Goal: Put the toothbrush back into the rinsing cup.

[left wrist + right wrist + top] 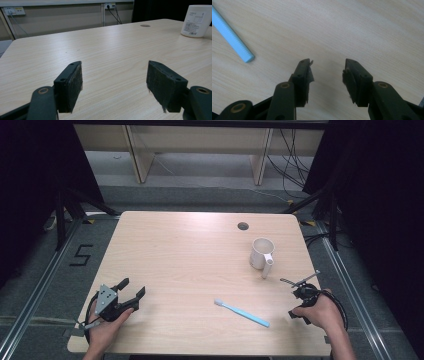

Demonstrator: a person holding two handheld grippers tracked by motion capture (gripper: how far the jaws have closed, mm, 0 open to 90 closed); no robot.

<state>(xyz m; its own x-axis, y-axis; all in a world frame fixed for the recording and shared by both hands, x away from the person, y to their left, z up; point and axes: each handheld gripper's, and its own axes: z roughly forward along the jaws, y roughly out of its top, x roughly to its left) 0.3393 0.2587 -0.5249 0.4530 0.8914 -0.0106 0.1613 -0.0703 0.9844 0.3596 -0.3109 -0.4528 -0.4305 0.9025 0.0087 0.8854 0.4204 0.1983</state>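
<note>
Light wood table (190, 255), two hand-held grippers at the near edge.

Left gripper (131, 293) sits at the near-left corner in the person's left hand (107, 325), grey plate on top, jaws pointing up and right across the table. Jaws spread wide, released, nothing between them. In the left gripper view the left gripper (113, 82) shows two black pads far apart with bare wood in the gap; pads (73, 85) look worn, frayed at the edges. They hang just over the tabletop, contact with it unclear.

Right gripper (299, 285) is at the near-right edge in the right hand (320, 312), seen partly from above and hard to read there. In the right gripper view the right gripper (327, 75) has jaws parted, a moderate gap, narrower than the left's, empty, bare wood between. It looks down on the table from close above; whether it touches, can't tell.

Toothbrush (242, 313), light blue, lies flat at near-centre, head toward the left, handle end toward the right gripper. In the right gripper view its handle end (233, 40) lies up-left of the jaws, apart from them.

White cup (262, 254) stands upright on the right side, beyond the right gripper, with a white tube-like piece leaning at its near side. In the left gripper view the cup (198, 21) is at far right, printed label facing.

Round hole (243, 226) in the table near the far edge.
</note>
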